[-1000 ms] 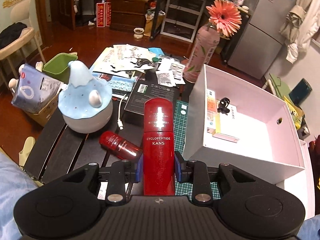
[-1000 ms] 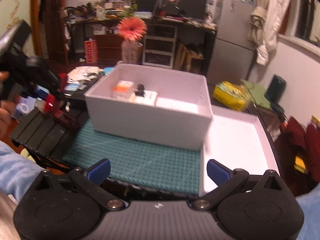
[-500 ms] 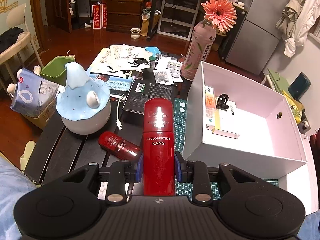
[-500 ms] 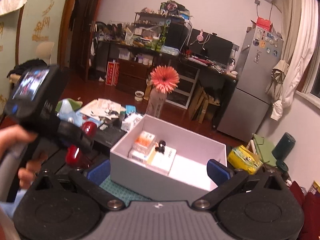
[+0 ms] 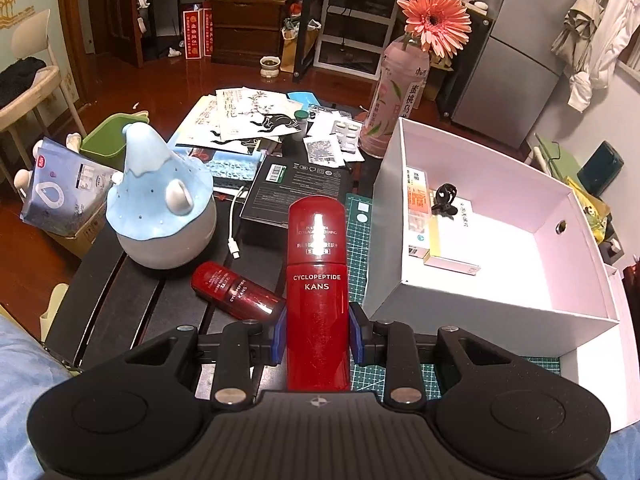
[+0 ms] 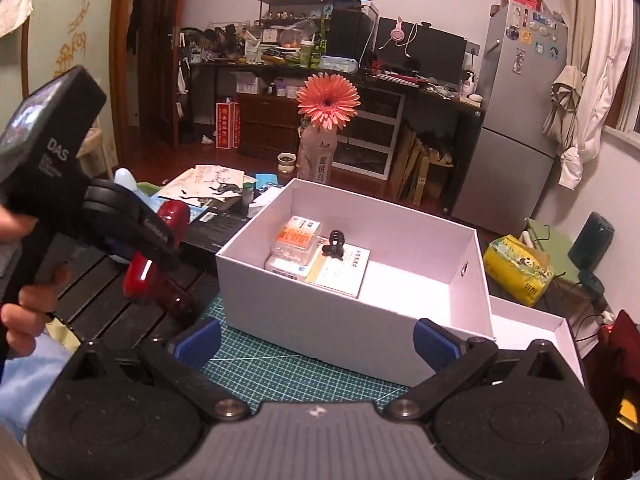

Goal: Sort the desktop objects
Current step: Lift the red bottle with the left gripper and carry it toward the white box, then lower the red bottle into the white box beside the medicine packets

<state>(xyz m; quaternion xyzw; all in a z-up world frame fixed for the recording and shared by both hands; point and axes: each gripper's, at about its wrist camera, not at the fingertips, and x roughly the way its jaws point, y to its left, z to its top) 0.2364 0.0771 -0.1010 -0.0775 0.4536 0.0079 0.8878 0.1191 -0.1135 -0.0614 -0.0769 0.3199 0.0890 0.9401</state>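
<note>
Red and tall, the bottle (image 5: 318,280) sat squeezed in your left gripper (image 5: 317,340) at 9 o'clock of the white box (image 5: 390,240), which held a few packs (image 5: 452,236); your right gripper (image 6: 316,344) gaped empty, and the small red bottle (image 5: 236,295) still waited.

We see a glossy red bottle (image 5: 318,280) with white lettering, and a smaller red bottle (image 5: 236,290) on the black slatted desk (image 5: 132,296). The box (image 5: 472,184) is plain white; the cutting mat (image 6: 296,364) is green with a pale grid. The claw pads (image 6: 198,338) are blue, the flower (image 5: 434,20) coral-pink.
</note>
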